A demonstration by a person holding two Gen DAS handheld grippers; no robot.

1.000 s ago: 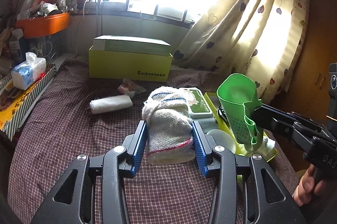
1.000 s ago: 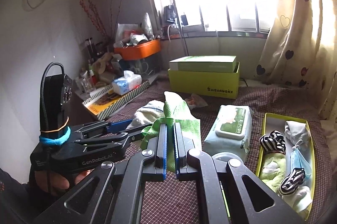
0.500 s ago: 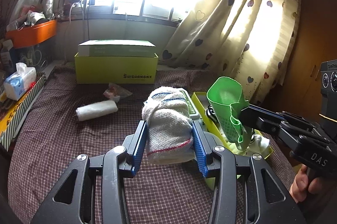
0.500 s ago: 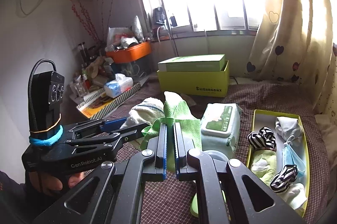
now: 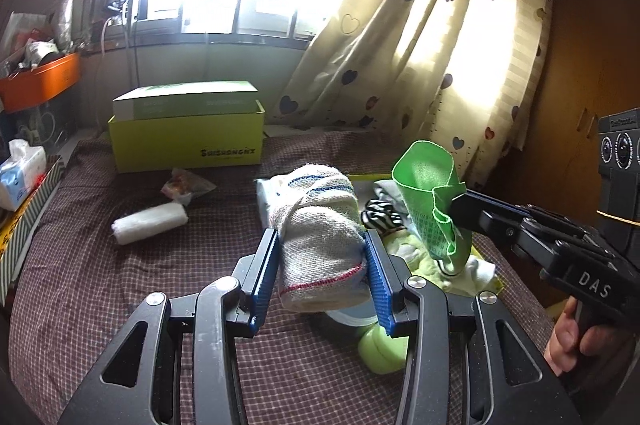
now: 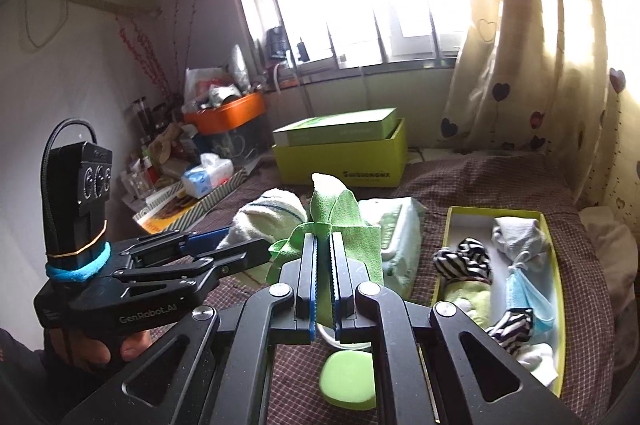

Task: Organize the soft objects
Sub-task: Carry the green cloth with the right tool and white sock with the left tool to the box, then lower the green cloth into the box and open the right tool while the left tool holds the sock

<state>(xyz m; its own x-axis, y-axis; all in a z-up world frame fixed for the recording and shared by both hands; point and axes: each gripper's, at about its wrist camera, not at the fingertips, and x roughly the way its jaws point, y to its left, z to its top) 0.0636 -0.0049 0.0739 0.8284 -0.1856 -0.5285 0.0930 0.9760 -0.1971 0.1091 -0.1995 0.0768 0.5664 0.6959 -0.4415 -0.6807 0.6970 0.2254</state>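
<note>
Far out to the left of the left gripper's fingers, a tissue pack [image 5: 20, 173] sits at the edge of the checked bedspread [image 5: 100, 265], and ahead-left of the fingers lies a white plastic-wrapped roll [image 5: 150, 223] with a small crinkly packet [image 5: 186, 185] just beyond it. Farther ahead, a yellow-green box [image 5: 188, 145] stands under the window with its lid resting on top.

Now the left gripper [image 5: 322, 277]: blue pads pressed on either side of a rolled white towel [image 5: 320, 241], red stitching along its near hem, blue stripes at its far end, and the roll is lifted off the bedspread. Below the right finger, a pale green oval object [image 5: 380, 349] lies on the cloth.

To the right of those fingers, the right gripper [image 6: 323, 289] has its jaws pinched nearly together on a green cloth [image 6: 340, 225], which stands up out of the fingers in a loose fold. Just past the cloth, a pack of wet wipes [image 6: 400, 237] rests on the bed.

Right of the right gripper's fingers, a yellow tray [image 6: 556, 265] holds striped socks [image 6: 464, 257], a white bundle [image 6: 516, 233], a blue face mask [image 6: 524, 289] and a light green item [image 6: 472, 301]. The heart-print curtain [image 6: 540, 65] hangs beyond it
</note>
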